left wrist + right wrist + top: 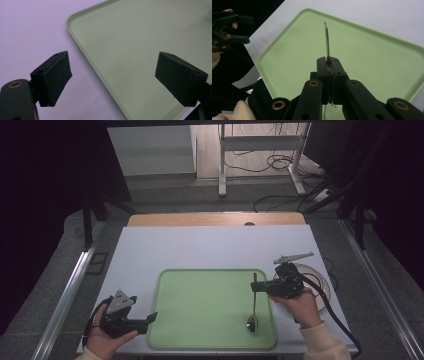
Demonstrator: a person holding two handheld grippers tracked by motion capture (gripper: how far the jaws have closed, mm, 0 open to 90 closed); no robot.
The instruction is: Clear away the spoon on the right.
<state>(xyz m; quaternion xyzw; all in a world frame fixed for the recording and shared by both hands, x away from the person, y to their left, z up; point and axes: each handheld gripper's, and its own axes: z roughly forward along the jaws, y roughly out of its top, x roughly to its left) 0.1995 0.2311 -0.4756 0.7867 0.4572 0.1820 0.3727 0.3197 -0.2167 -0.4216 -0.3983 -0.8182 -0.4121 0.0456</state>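
- Centrally on desk point(150, 250): green tray point(200, 320), wide and shallow, rounded corners.
- Lying on tray near its right edge: spoon point(253, 312), bowl toward the person, handle pointing away.
- Gripping spoon handle partway up: right gripper point(256, 287), reaching in from the tray's right side, held by right hand point(300, 305).
- Seen in right gripper view: jaws pressed together on the thin handle, which sticks out past the tips point(327, 42) and stands edge-on against the tray floor point(374, 57).
- Running down between the jaws and out below them in that view: a thin sliver of the same handle.
- Beside right gripper on the desk: round pale plate point(320, 277), partly hidden behind hand and cable.
- Above the plate: grey three-cornered piece of the right gripper, tilted.
- Down at the tray's near-left corner: left gripper point(150, 317), held low by left hand point(102, 337), jaws pointing toward the tray.
- Seen in left gripper view: jaws wide apart, nothing between them, one jaw over bare desk point(30, 30), the other over tray floor point(130, 50), tray rim crossing the gap diagonally.
- Well apart from left jaws: spoon, on the opposite side of the tray.
- Farther off in right gripper view: left gripper point(243, 28) past the tray's corner, jaws spread.
- Beyond desk: grey floor, metal frame legs, loose cables.
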